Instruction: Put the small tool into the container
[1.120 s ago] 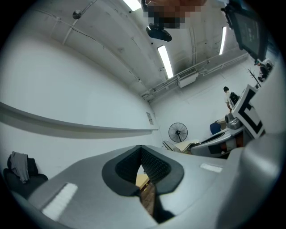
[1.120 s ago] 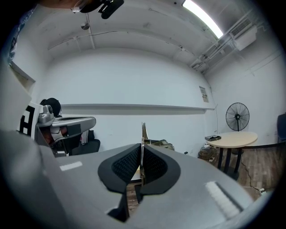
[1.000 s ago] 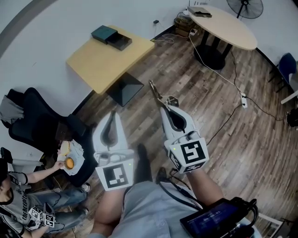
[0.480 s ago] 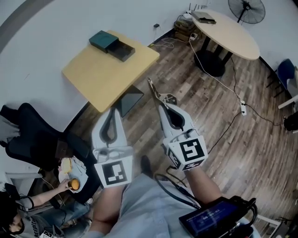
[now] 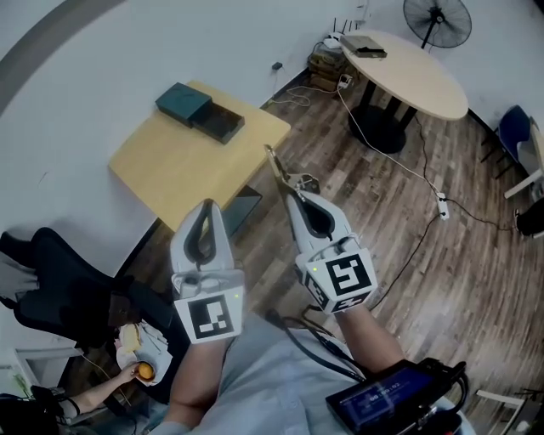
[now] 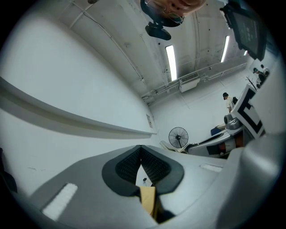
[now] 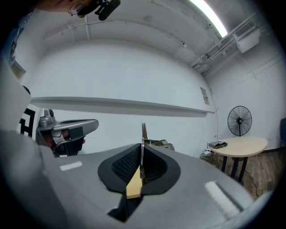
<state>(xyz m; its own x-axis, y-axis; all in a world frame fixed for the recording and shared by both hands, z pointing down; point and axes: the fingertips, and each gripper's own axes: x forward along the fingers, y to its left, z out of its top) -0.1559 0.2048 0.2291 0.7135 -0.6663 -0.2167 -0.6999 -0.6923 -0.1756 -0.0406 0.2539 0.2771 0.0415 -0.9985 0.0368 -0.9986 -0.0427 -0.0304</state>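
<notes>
- The small tool [image 5: 279, 168], a slim metal piece, sits pinched between the pads of the right gripper [image 5: 295, 197]; its thin end pokes out well past the tips.
- From the right gripper view we see the same: jaws clamped tight on the tool [image 7: 143, 133], which stands edge-on in the seam of the pads.
- The left gripper [image 5: 206, 206] rides just beside the right one, on its left. Its pads meet at the tips and nothing is caught between them [image 6: 140, 147].
- Ahead of both grippers and off to the left lies the container [image 5: 223, 124], a dark open tray, well apart from the tool's end.
- A teal lid [image 5: 183, 103] touches the container's far-left side; both rest on the square yellow table [image 5: 170, 166].
- Under the grippers we have wooden floor [image 5: 442, 272].
- Far ahead and to the right of the right gripper stands a round table [image 5: 416, 72], with a fan [image 5: 436, 19] behind it.
- Below the left gripper, a black chair [image 5: 59, 297] fills the corner.
</notes>
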